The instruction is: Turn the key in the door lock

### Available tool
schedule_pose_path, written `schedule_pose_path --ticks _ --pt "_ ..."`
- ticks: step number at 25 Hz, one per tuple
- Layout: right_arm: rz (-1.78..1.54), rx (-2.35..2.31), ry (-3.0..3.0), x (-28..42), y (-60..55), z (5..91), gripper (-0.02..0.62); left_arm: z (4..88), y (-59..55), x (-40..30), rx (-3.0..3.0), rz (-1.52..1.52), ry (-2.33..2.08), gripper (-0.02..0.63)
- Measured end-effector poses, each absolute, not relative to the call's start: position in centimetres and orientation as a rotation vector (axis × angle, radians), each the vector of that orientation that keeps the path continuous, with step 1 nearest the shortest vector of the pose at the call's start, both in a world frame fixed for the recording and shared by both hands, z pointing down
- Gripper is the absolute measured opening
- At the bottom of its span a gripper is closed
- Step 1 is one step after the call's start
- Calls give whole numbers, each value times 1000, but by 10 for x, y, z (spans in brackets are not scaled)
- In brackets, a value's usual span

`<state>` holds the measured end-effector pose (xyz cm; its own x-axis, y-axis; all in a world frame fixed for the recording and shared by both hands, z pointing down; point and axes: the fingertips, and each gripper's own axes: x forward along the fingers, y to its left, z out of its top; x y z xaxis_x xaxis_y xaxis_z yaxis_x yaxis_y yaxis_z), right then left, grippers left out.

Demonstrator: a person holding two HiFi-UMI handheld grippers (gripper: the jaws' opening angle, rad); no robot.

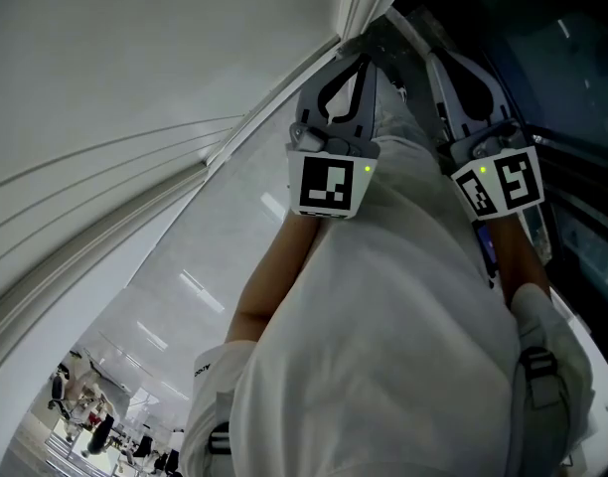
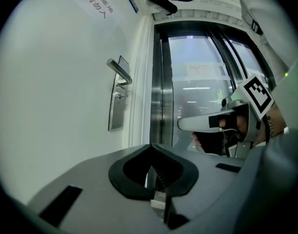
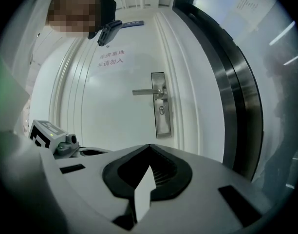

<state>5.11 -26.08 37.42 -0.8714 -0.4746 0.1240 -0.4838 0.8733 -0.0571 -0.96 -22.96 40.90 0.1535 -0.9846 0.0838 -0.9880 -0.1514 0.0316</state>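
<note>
The white door (image 3: 110, 106) carries a silver lever handle (image 3: 148, 91) above a lock plate (image 3: 162, 112) with a keyhole (image 3: 161, 110). No key shows in it at this size. My right gripper (image 3: 149, 146) is shut and empty, pointing at the door from a distance, the lock just above its tips. My left gripper (image 2: 150, 147) looks shut too, and sees the same handle (image 2: 119, 72) and lock plate (image 2: 116, 108) from the side, well away. A small silvery piece lies low between its fingers; I cannot tell what it is. Both grippers (image 1: 362, 56) (image 1: 431, 53) are held out in the head view.
A dark metal-framed glass panel (image 2: 188, 82) stands right of the door frame (image 3: 188, 106). Red print (image 3: 111, 58) marks the door above the handle. A person's white shirt (image 1: 383, 346) fills the head view. The right gripper (image 2: 212, 123) shows in the left gripper view.
</note>
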Motion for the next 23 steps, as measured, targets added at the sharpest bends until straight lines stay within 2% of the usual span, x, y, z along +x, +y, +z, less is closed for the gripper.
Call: schedule_pose_path --ticks 12,23 --pt "163 893 -2910 59 -261 379 3 414 -226 -6 2314 84 -1983 9" --pt "194 789 -2900 36 -239 394 3 422 -208 -19 2221 89 -2016 9"
